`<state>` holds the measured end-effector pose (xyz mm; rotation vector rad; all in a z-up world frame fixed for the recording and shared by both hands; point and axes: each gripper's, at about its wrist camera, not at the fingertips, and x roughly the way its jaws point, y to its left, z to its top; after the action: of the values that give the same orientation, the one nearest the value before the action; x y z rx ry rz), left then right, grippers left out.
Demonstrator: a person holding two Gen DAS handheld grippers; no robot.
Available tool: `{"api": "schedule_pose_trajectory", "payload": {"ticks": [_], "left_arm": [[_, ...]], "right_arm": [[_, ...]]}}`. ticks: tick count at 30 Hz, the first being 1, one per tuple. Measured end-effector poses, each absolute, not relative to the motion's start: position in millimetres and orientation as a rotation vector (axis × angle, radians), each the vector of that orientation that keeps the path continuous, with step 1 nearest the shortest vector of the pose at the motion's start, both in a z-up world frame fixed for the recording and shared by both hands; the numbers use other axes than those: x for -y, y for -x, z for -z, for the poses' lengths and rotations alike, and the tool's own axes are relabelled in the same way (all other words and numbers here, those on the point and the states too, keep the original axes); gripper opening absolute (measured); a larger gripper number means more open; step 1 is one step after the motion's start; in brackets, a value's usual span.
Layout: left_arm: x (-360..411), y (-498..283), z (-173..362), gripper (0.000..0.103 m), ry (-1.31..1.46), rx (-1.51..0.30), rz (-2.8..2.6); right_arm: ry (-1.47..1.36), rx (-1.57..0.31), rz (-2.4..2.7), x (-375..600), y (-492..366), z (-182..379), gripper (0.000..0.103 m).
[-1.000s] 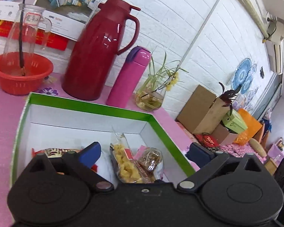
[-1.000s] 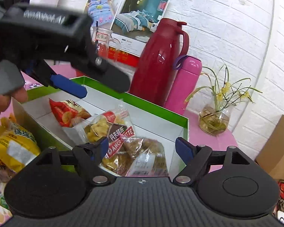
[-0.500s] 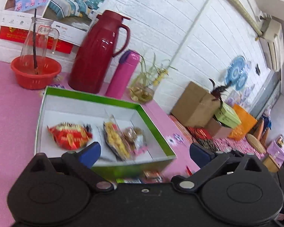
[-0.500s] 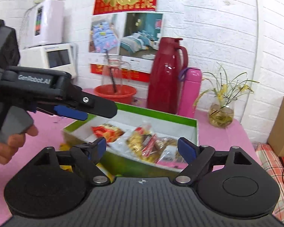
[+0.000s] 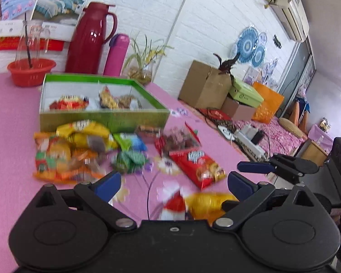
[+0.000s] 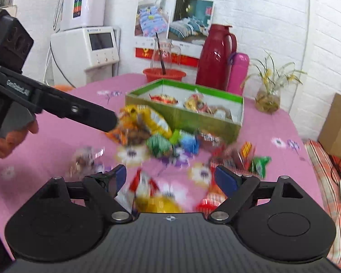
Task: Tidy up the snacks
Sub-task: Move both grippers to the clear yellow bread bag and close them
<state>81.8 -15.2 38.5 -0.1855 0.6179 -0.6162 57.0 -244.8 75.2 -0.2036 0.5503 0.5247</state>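
Left wrist view: you've pulled both grippers back from the green box (image 5: 102, 118); left gripper (image 5: 174, 182) and right gripper (image 6: 170, 176) hang released above loose snacks (image 5: 79, 150) near the desk's (image 5: 11, 136) front edge, ready for another pick.

You are working in a lived-in home: a desk (image 5: 11, 125) under a pink flowered cloth, a red thermos jug (image 5: 88, 38), a pink flask (image 5: 116, 54), a potted plant (image 6: 267, 91), bedding posters (image 6: 174, 21) on white brick, an air conditioner (image 5: 288, 11), and cardboard boxes (image 5: 204, 83).
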Motion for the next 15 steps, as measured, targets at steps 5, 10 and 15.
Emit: {"api": "schedule_pose_trajectory", "payload": {"ticks": [5,10,15], "left_arm": [[24,-69,-15,0.103,0.218,-0.687,0.666],[40,-61,-6,0.103,0.217,-0.723,0.705],[54,-51,-10,0.101,0.191,-0.704,0.770]], "right_arm": [[0.187,-0.598,-0.494,261,-40,-55,0.103],[0.182,-0.628,-0.473,265,-41,-40,0.103],[0.226,-0.605,-0.480,262,-43,-31,0.103]]}}
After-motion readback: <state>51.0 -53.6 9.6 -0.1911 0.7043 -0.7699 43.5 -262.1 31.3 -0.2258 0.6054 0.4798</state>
